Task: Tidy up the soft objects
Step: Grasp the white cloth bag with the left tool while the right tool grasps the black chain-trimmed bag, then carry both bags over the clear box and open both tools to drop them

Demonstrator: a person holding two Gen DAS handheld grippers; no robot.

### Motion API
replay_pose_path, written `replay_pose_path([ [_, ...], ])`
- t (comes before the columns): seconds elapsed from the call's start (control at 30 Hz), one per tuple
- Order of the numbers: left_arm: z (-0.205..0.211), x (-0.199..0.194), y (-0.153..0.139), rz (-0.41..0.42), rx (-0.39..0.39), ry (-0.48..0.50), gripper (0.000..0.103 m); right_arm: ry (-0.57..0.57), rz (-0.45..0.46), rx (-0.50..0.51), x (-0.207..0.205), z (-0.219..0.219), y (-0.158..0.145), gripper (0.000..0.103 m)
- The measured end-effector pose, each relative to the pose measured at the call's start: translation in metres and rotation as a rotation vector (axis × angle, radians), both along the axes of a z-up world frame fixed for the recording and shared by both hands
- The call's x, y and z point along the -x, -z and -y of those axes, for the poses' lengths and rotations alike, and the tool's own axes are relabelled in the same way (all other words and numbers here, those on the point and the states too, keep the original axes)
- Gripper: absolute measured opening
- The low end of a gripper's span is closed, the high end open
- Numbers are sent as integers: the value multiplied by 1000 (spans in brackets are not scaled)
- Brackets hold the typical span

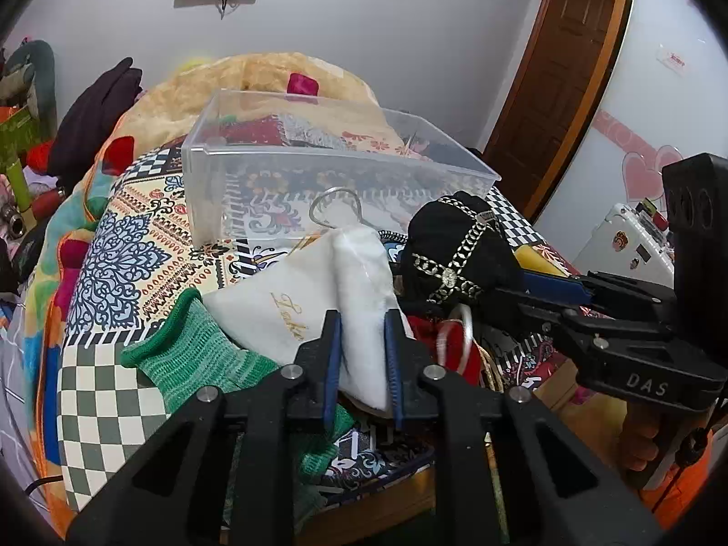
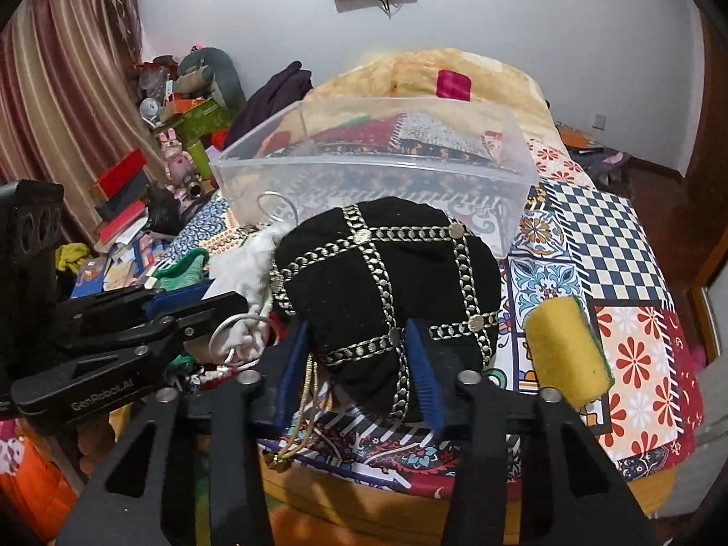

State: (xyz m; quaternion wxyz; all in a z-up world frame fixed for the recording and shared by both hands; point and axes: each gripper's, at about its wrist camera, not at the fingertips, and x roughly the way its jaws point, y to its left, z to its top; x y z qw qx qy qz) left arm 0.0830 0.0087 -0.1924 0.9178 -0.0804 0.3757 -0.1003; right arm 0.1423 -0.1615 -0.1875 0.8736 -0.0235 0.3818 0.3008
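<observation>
My left gripper (image 1: 362,341) is shut on a white cloth pouch (image 1: 359,286) with gold script, on the patterned bedspread. A green knit sleeve (image 1: 195,355) lies left of it. My right gripper (image 2: 355,350) is shut on a black pouch (image 2: 386,273) with silver chain trim; the pouch also shows in the left wrist view (image 1: 459,250). A clear plastic box (image 1: 318,173) stands behind both; it shows in the right wrist view (image 2: 373,168) too. A yellow sponge (image 2: 568,350) lies right of the black pouch.
The bed (image 2: 614,236) carries a patchwork spread and a folded tan blanket (image 2: 455,68) at the back. A wire loop (image 1: 332,209) sticks up by the box. Clutter and books (image 2: 123,209) crowd the left side. A wooden door (image 1: 559,68) stands at right.
</observation>
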Motion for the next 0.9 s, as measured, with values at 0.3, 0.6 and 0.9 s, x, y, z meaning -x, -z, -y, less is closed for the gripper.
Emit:
replay_pose_path([
  [0.3,-12,15,-27,90,16,-23,13,14,52,-42,7,10,-19,15],
  [0.6,-29,21,-65,197,16,-66,13,58,139,-94,9,22,-53,14],
  [0.9,-41,0,-105,290,25,-86,13,87,247,-129,-8,20,-90,14],
])
